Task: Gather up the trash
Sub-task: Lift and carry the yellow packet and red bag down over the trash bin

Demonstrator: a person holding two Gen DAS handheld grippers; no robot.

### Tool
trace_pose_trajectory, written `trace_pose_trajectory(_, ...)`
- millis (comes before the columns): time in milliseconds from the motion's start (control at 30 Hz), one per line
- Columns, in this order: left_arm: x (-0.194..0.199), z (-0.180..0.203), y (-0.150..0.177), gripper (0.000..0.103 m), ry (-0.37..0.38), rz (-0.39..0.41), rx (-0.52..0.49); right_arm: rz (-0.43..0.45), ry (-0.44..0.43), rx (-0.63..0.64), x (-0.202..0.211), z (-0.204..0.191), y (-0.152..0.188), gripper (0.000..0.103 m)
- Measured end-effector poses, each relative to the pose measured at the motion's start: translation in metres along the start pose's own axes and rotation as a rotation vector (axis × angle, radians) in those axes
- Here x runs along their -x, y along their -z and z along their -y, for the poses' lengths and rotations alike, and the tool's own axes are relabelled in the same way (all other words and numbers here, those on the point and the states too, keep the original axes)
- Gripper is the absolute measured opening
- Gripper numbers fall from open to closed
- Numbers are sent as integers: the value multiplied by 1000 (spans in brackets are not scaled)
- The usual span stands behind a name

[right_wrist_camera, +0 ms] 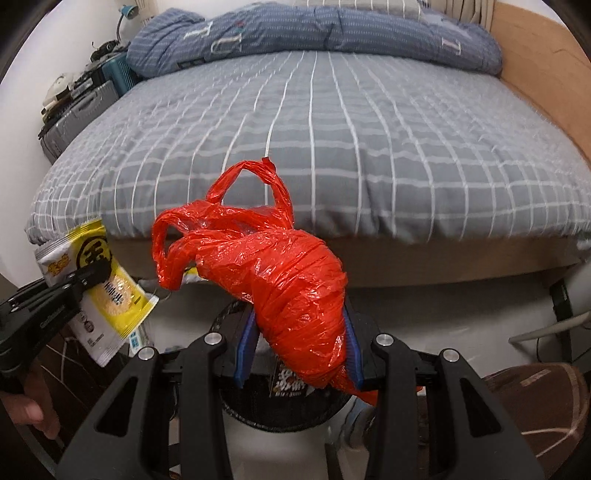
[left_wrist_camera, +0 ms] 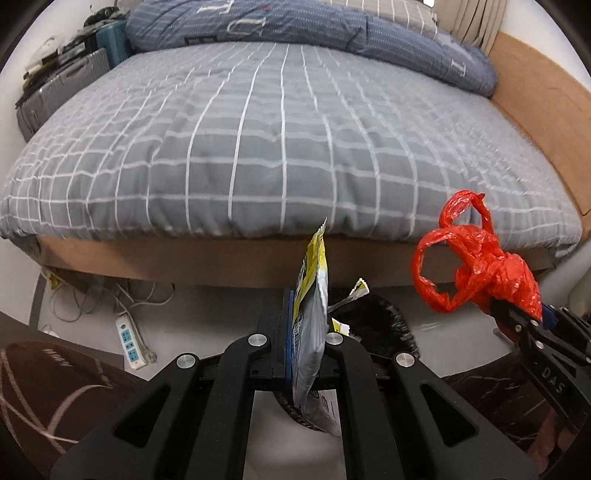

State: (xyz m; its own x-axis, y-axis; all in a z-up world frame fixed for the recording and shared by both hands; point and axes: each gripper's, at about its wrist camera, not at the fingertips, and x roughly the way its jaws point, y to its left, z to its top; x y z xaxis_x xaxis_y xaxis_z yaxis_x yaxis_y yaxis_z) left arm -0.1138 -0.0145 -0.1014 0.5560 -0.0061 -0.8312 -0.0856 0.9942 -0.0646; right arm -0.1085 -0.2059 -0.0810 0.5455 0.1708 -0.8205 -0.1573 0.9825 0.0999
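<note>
"DAS" stands in pale letters on the black arm of the right gripper (left_wrist_camera: 532, 317), seen from the left wrist. Large pale letters on the blue quilt (left_wrist_camera: 303, 29) read roughly "T", "U" and "I". The yellow snack packet (right_wrist_camera: 107, 288) carries a round black emblem and print too blurred to read.

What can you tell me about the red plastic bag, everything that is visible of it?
The red plastic bag is thin, crinkled, glossy film, bunched and twisted into a tight bundle, with two handle loops standing up loose at its top. It is held in the air in front of the foot of the bed, tilted, its lower end clamped between the blue pads of the right gripper. Below it sits a dark round bin. The left wrist view shows it at the right, apart from the yellow snack packet.
</note>
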Motion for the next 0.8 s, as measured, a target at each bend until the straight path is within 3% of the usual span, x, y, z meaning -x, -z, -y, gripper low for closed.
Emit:
trace_pose_trajectory(467, -78, -9, 16, 1, -19, -149, -11, -198, 10, 31, -86, -6, 26, 38)
trace_pose_trajectory(800, -103, -32, 19, 2, -54, -182, 9, -275, -19, 80, -124, -26, 33, 39)
